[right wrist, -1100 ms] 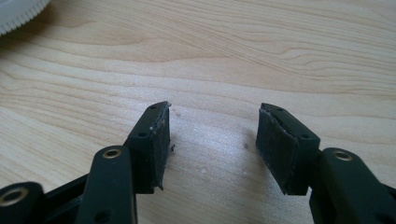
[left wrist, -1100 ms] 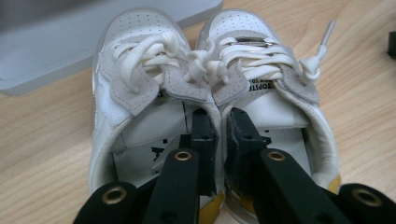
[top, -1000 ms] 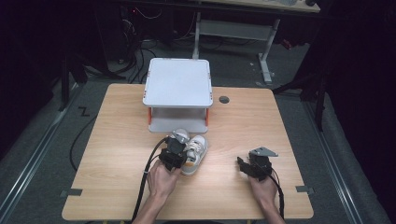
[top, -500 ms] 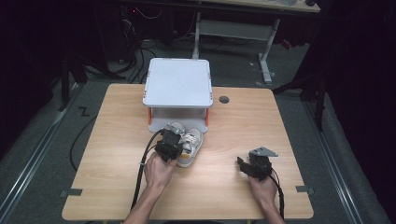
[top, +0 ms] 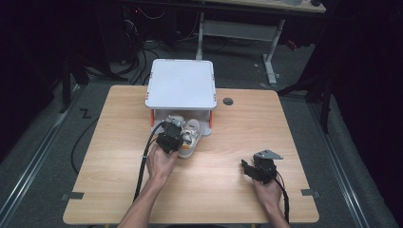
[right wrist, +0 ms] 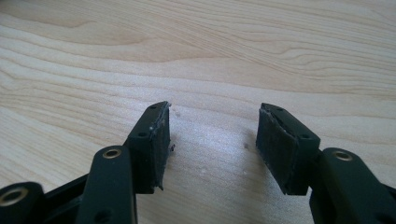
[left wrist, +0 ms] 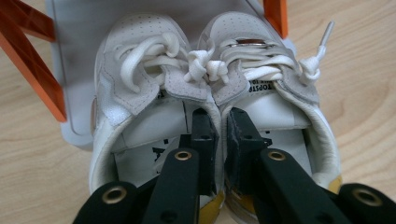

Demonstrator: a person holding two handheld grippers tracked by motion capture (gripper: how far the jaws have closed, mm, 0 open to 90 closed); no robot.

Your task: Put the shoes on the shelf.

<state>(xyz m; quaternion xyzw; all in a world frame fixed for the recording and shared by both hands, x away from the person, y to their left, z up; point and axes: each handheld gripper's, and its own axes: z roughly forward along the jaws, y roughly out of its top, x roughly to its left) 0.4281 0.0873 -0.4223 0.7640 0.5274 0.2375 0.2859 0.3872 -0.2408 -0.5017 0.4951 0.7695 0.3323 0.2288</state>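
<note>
Pair of white shoes (left wrist: 210,116) – toes toward the rack (top: 180,85), probably lengthwise – left claw (left wrist: 218,135) pinching their inner collars.

Two white lace-up shoes (left wrist: 210,107) sit side by side, inner collars pinched together. Their toes rest on the low grey shelf of a rack (left wrist: 65,93) with orange legs, heels towards the viewer.

The shoes' (left wrist: 210,116) heels run off the bottom edge of the left gripper view. In the high view, the white shelf (top: 180,83) hides their toes, and the left gripper (top: 170,137) covers part of them.
</note>
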